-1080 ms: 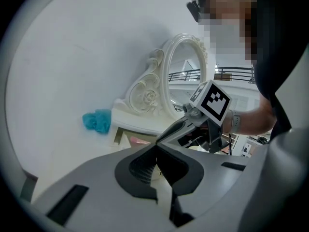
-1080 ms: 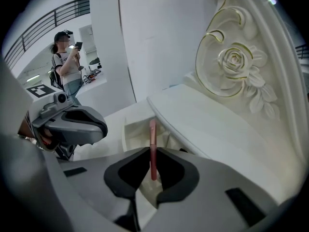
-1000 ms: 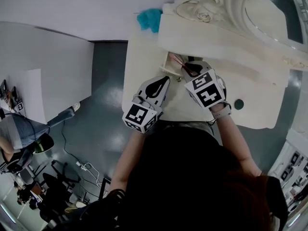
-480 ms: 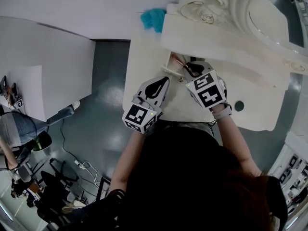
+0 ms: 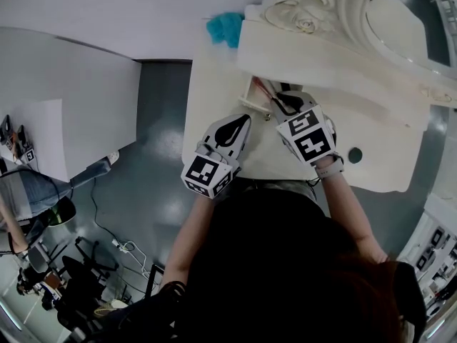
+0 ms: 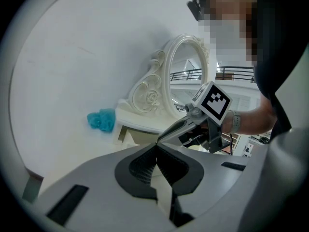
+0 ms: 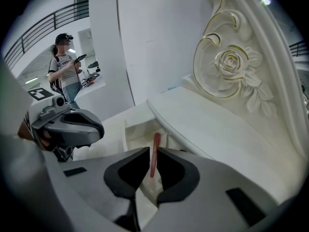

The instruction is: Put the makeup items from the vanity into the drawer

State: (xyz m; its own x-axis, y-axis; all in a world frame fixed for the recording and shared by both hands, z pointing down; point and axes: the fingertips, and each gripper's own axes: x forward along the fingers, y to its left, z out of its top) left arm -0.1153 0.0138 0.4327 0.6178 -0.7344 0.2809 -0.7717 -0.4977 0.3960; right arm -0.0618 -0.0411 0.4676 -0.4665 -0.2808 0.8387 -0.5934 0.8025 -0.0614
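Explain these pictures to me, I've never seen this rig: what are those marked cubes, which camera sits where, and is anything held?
There is no robot arm: a person holds a two-jaw gripper in each hand, and the marked cubes belong to those. The head view comes from a camera on the person's head, looking down; the other two cameras ride on the grippers and look along their jaws. The left gripper is shut and empty. The right gripper is shut on a slim red stick, held over the open drawer of the white vanity. A teal object lies on the vanity top near the ornate mirror frame.
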